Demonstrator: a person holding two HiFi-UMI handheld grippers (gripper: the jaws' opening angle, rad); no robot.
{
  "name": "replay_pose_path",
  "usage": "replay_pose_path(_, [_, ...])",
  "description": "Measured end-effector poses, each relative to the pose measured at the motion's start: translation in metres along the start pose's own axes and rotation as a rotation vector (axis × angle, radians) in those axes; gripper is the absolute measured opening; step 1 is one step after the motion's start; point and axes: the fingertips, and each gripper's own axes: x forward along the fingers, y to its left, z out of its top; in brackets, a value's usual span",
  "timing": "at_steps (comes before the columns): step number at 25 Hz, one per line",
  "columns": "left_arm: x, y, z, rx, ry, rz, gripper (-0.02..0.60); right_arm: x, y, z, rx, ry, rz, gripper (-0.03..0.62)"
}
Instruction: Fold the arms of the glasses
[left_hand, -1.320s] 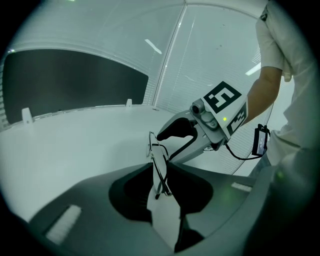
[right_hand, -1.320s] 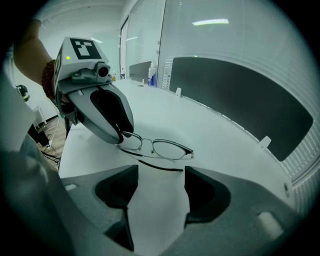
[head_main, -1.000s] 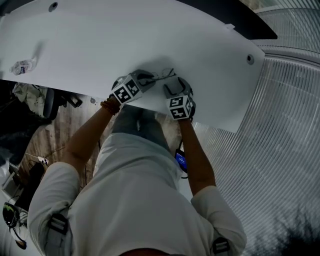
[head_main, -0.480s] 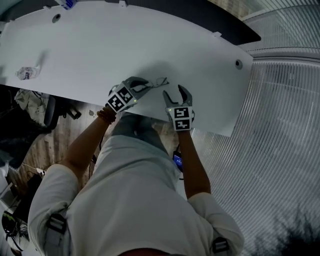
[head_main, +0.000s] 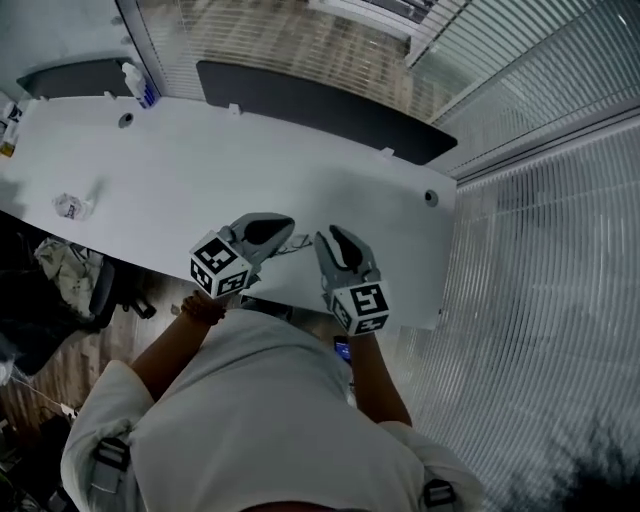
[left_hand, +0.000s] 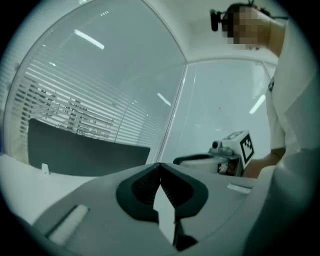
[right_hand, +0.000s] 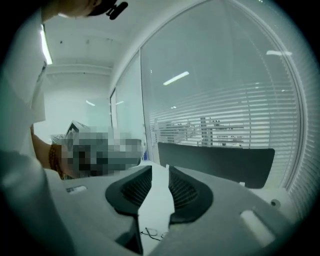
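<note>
Left gripper (left_hand: 160, 165) pressed together, empty; right gripper (right_hand: 160, 172) closing, nothing between its jaws. Glasses (right_hand: 152, 233) lie on table (head_main: 200, 170) by its near edge.

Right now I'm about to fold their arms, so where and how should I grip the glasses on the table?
Likely one arm near its hinge, coming straight down from above. The glasses lie flat on the white table as a thin wire frame, so only their top is free. Finer detail is too small to tell.
</note>
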Motion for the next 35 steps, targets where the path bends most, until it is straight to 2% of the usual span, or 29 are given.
replay_pose_path(3, [-0.008, -0.018, 0.045, -0.047, -0.131, -0.042, 0.003, -0.014, 0.010, 0.033, -0.009, -0.040, 0.012, 0.043])
replay_pose_path(6, [-0.012, -0.030, 0.072, -0.013, -0.172, -0.052, 0.003, -0.022, 0.015, 0.061, 0.007, -0.099, 0.026, 0.004])
replay_pose_path(10, [-0.010, -0.048, 0.087, 0.001, -0.202, -0.057, 0.003, -0.039, 0.023, 0.087, 0.107, -0.203, 0.056, 0.002])
replay_pose_path(13, [0.000, -0.059, 0.087, -0.005, -0.214, -0.049, 0.003, -0.049, 0.026, 0.099, 0.114, -0.252, 0.068, 0.000])
replay_pose_path(17, [0.013, -0.068, 0.087, -0.021, -0.220, -0.036, 0.003, -0.054, 0.023, 0.098, 0.103, -0.260, 0.077, 0.000])
replay_pose_path(21, [0.019, -0.067, 0.091, 0.016, -0.194, -0.030, 0.003, -0.057, 0.016, 0.104, 0.111, -0.256, 0.073, 0.000])
replay_pose_path(27, [0.015, -0.058, 0.099, 0.024, -0.199, -0.003, 0.003, -0.062, 0.005, 0.108, 0.105, -0.261, 0.064, 0.000])
replay_pose_path(35, [0.020, -0.069, 0.095, -0.004, -0.197, -0.038, 0.003, -0.060, 0.005, 0.110, 0.106, -0.268, 0.073, 0.000])
